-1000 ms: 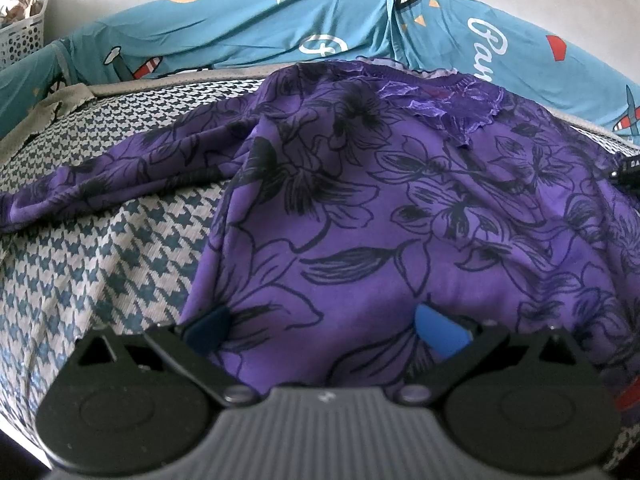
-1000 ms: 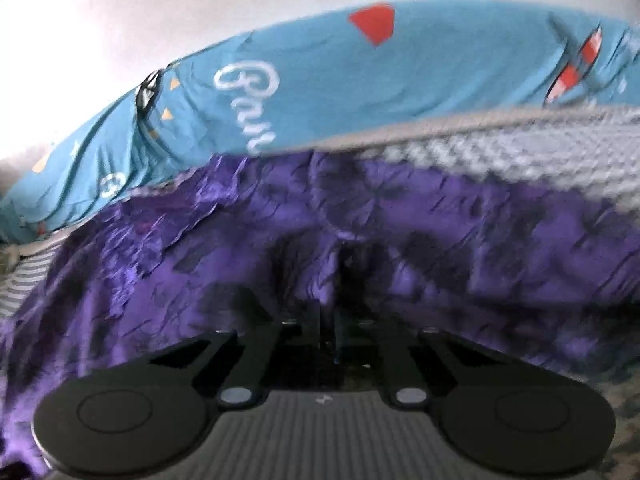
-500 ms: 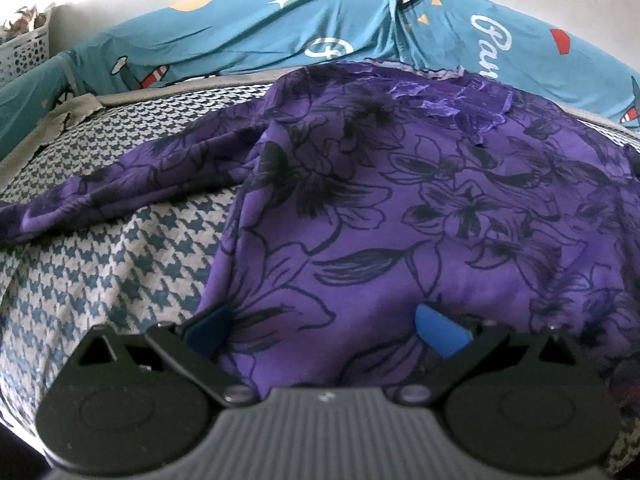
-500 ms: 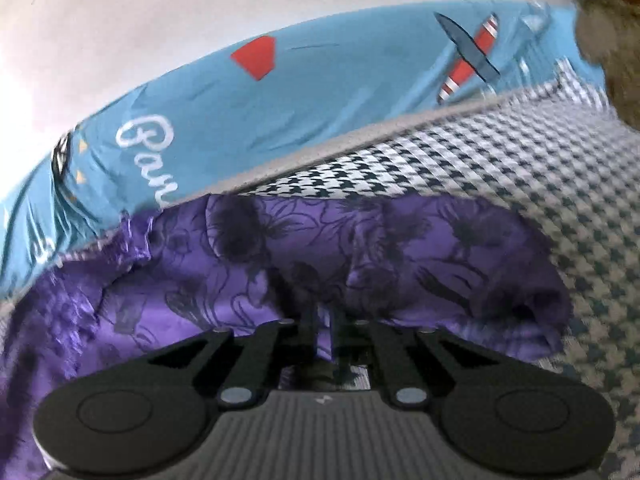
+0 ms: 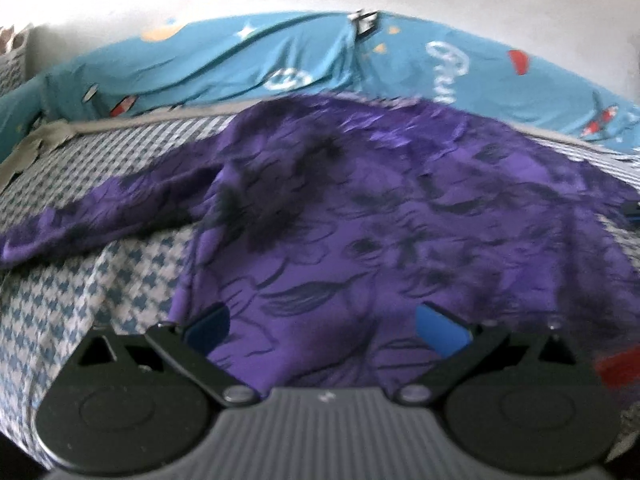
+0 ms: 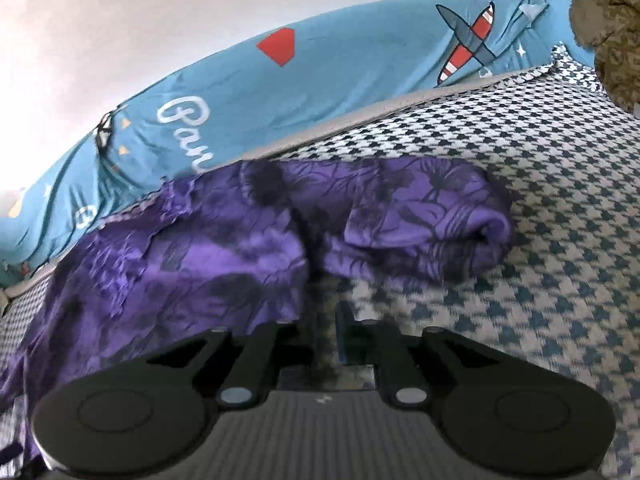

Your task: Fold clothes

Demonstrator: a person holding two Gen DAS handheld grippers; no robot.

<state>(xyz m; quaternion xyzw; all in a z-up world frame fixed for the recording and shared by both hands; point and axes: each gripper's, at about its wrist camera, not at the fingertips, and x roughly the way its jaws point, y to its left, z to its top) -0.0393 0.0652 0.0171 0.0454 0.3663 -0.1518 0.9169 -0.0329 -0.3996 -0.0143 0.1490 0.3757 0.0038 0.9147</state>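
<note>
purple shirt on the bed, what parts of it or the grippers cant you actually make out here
- Purple shirt, left wrist view: floral print and neckline smeared by motion blur; hem hidden behind the open left gripper.
- Shirt's right sleeve, right wrist view: cuff folded under itself, its opening hidden.
- Right gripper, jaws opening: dark and blurred, so whether cloth sits between the fingertips is unclear.
- Red item, cut off by the fisheye edge, unidentifiable.

you have before you: one purple floral garment [image 5: 400,216], spread out; one houndstooth-covered bed [image 6: 560,240]; one teal printed cloth [image 6: 340,76] along the far edge; one white basket [image 5: 14,64], partly seen; two grippers, left gripper [image 5: 324,326] and right gripper [image 6: 324,332].
</note>
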